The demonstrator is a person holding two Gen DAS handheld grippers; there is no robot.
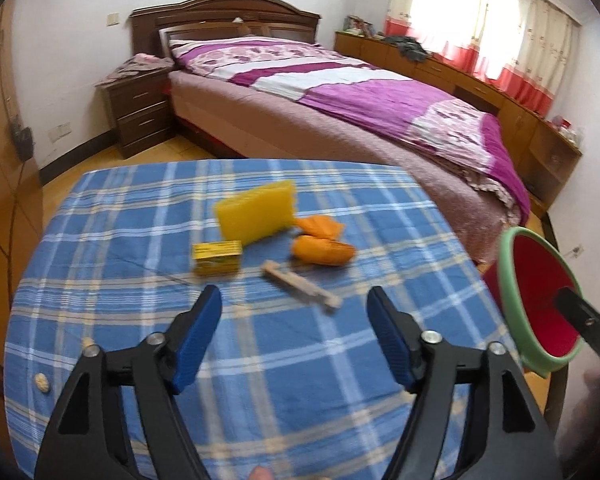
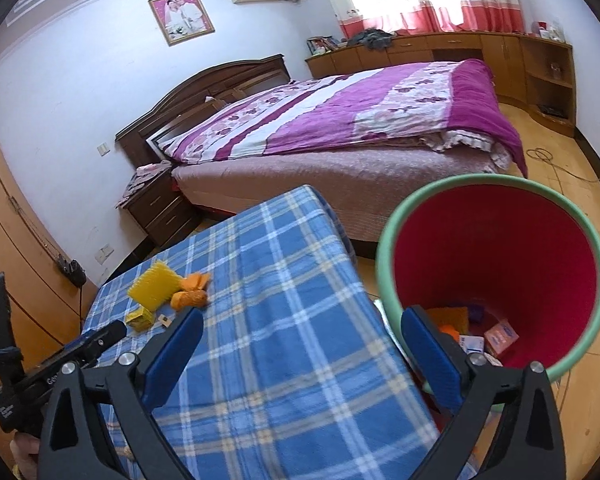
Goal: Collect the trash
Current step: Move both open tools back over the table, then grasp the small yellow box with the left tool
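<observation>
Big purple-quilted bed (image 1: 340, 92) fills the back of the room, its foot end smeared by the fisheye curve. In front, the table under a blue plaid cloth (image 1: 260, 360), near edge cut off by both frames. Beside the table on the floor stands the red bin with a green rim (image 2: 496, 276); from the left wrist only a sliver of it shows, part blocked by a black bar. Down inside, a jumble of bits: a pinkish packet, something orange, a white card, all too blurred to name for sure.

On the cloth, the trash left to gather: a yellow sponge (image 1: 256, 210) standing on edge, two orange crumpled pieces (image 1: 324, 250) just beside it and touching one another, a small yellow box (image 1: 218, 258) near the sponge, and a pale wooden stick (image 1: 300, 286), motion-blurred, nearest the claws.

Left gripper (image 1: 294, 320) hangs over the cloth, jaws spread wide, nothing between the blue pads. Right gripper (image 2: 300, 356) is gaping too, empty, one finger over the cloth, the other over the bin's mouth. Small pale specks near the cloth's left edge: cannot tell what.
</observation>
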